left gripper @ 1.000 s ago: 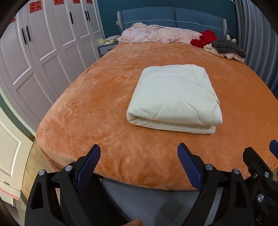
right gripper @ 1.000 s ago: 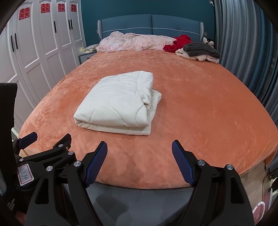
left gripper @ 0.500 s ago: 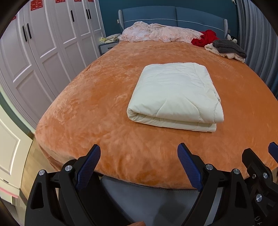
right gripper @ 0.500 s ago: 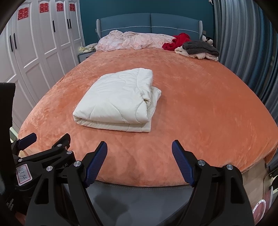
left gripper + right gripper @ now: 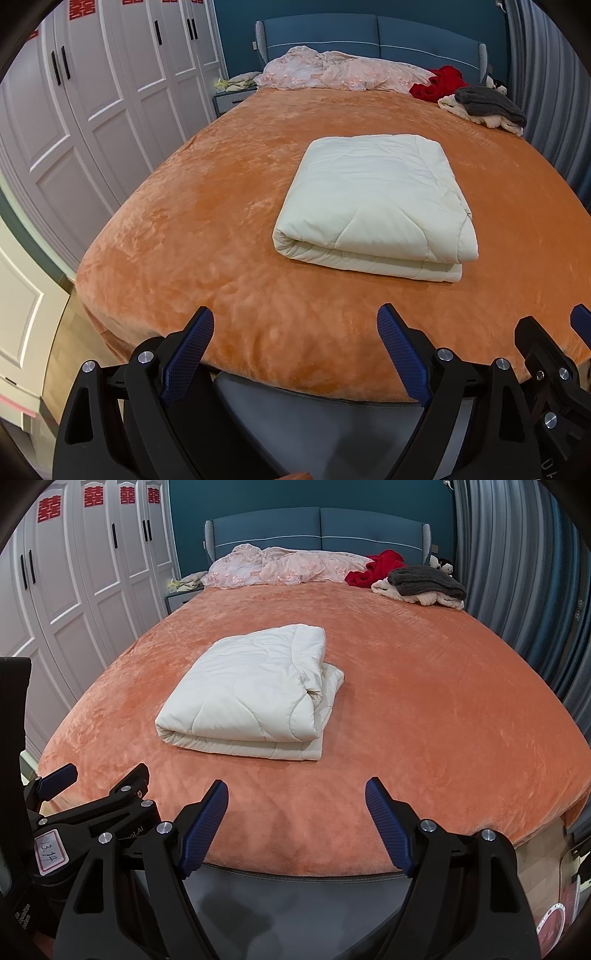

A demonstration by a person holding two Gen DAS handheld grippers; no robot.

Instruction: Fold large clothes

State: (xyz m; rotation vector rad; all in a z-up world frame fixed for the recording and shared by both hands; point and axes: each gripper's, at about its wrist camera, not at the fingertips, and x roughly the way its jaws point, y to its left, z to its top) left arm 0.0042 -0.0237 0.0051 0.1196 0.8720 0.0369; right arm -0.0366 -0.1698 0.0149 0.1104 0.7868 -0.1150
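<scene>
Both tongs, left tongs (image 5: 295, 350) and right tongs (image 5: 297, 821), gape wide and empty short of the folded cream quilt (image 5: 373, 203); we'd leave it square, or tidy its looser right edge.

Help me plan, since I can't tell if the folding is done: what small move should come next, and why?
Probably ease both hands back. The cream quilt already lies folded on the orange bed, and left gripper and right gripper are open, empty, short of it.
</scene>
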